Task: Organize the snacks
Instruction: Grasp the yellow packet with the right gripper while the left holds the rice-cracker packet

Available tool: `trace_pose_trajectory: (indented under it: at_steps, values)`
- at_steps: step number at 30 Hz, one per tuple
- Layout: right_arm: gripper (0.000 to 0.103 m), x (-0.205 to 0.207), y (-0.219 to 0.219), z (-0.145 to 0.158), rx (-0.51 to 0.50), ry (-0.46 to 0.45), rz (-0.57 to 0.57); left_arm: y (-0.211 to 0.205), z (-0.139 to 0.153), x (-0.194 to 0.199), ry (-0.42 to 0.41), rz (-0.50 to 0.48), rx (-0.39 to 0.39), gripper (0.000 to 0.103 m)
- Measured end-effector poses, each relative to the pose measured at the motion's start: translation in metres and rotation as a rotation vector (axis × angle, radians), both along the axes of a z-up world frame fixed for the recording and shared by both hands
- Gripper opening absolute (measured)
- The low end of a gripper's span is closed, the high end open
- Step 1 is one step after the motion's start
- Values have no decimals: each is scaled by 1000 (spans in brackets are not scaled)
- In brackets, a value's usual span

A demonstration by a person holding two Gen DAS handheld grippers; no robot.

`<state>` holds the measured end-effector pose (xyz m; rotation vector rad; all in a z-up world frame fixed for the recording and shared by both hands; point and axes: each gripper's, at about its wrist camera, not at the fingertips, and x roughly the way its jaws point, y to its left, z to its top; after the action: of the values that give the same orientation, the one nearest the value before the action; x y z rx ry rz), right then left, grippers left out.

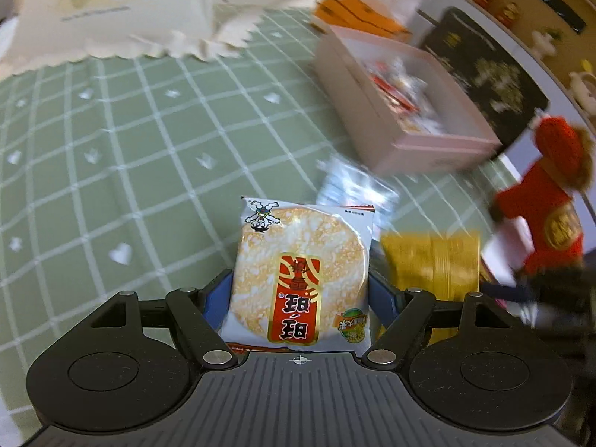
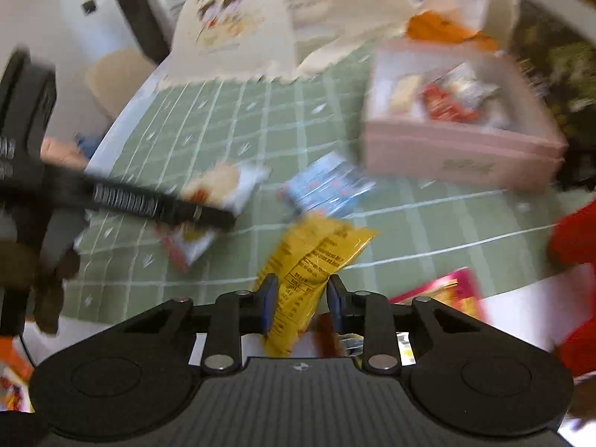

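Observation:
My left gripper [image 1: 300,290] is shut on a rice cracker packet [image 1: 298,272], white with a red label, held above the green checked tablecloth [image 1: 130,149]. The same packet [image 2: 219,186] and the left gripper's finger [image 2: 164,208] show in the right wrist view. My right gripper [image 2: 302,298] is shut on a yellow snack packet [image 2: 313,260], which also shows in the left wrist view [image 1: 432,264]. A blue and white packet [image 2: 327,186] lies on the cloth, also in the left wrist view [image 1: 354,186]. A pink box [image 2: 462,149] holding several snacks stands beyond, also in the left wrist view [image 1: 402,111].
A cream bag with a cartoon print [image 1: 111,7] stands at the far side of the table. An orange packet [image 2: 447,29] lies behind the pink box. A red plush toy [image 1: 547,205] sits at the right. A pink and red packet [image 2: 450,294] lies near my right gripper.

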<state>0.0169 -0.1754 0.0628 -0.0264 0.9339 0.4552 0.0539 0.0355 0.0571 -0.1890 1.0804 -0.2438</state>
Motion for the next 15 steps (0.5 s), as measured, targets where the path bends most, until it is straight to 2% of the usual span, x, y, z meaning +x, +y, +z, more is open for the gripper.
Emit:
trace_pose_trajectory:
  at_steps: [3, 5, 6, 8, 11, 15]
  values:
    - [31, 3, -10, -1, -179, -118, -103, -16, -7, -2, 29, -55, -30, 81]
    - [52, 5, -12, -5, -275, -146, -158, -28, -11, -2, 54, -85, -49, 81]
    - [66, 5, -16, -5, -277, -138, -177, -33, -13, -1, 63, -101, -56, 81]
    - [70, 2, -22, -3, -206, -101, -195, -44, -15, -2, 67, -124, -48, 81]
    - [70, 1, -23, -4, -56, 4, -202, -51, -14, -5, 35, -125, 27, 81]
    - [76, 9, -5, -12, -8, 68, -236, -32, -9, -2, 5, -41, 110, 81]
